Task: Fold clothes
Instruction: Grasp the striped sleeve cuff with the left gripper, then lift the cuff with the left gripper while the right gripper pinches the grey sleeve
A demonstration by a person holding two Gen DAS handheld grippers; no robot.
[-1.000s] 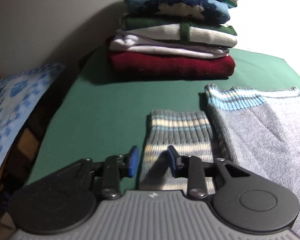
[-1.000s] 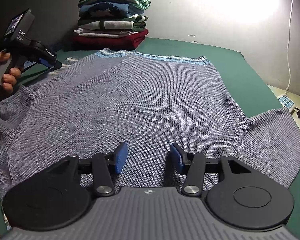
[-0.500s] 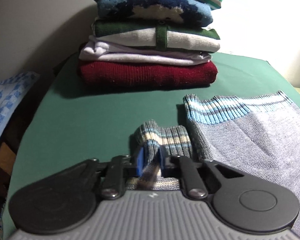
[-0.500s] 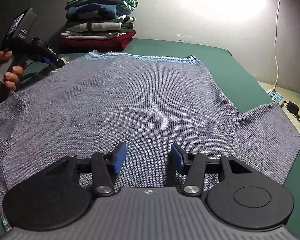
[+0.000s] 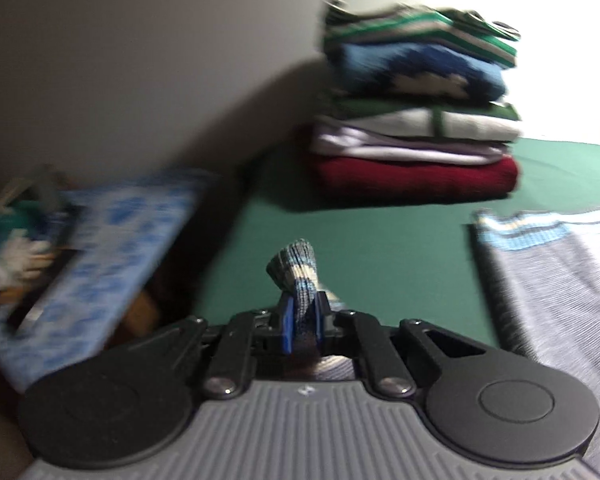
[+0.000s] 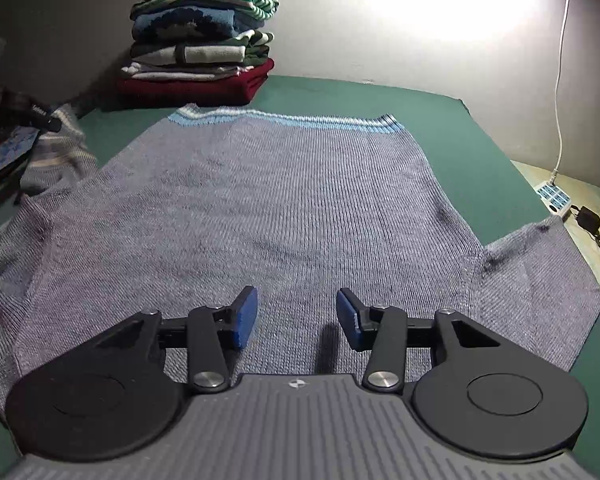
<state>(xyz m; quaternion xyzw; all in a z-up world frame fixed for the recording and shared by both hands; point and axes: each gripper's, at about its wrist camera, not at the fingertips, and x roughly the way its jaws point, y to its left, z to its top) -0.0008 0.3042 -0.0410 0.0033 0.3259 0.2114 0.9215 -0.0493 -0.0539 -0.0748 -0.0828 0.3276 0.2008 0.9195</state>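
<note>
One green cloth-covered table (image 6: 452, 136) is spread with a grey-blue knitted sweater (image 6: 284, 208), laid flat with its striped hem toward a stack of folded clothes (image 6: 200, 44) at the table's far corner. Over the sweater's near part the right gripper (image 6: 296, 316) is held with jaws apart. Left of the sweater's body, its striped sleeve cuff (image 5: 296, 268) is pinched and lifted by the left gripper (image 5: 302, 324).

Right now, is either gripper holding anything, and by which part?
The left gripper is shut on the grey sweater, pinching the striped cuff of its sleeve. The right gripper is open and holds nothing.
</note>
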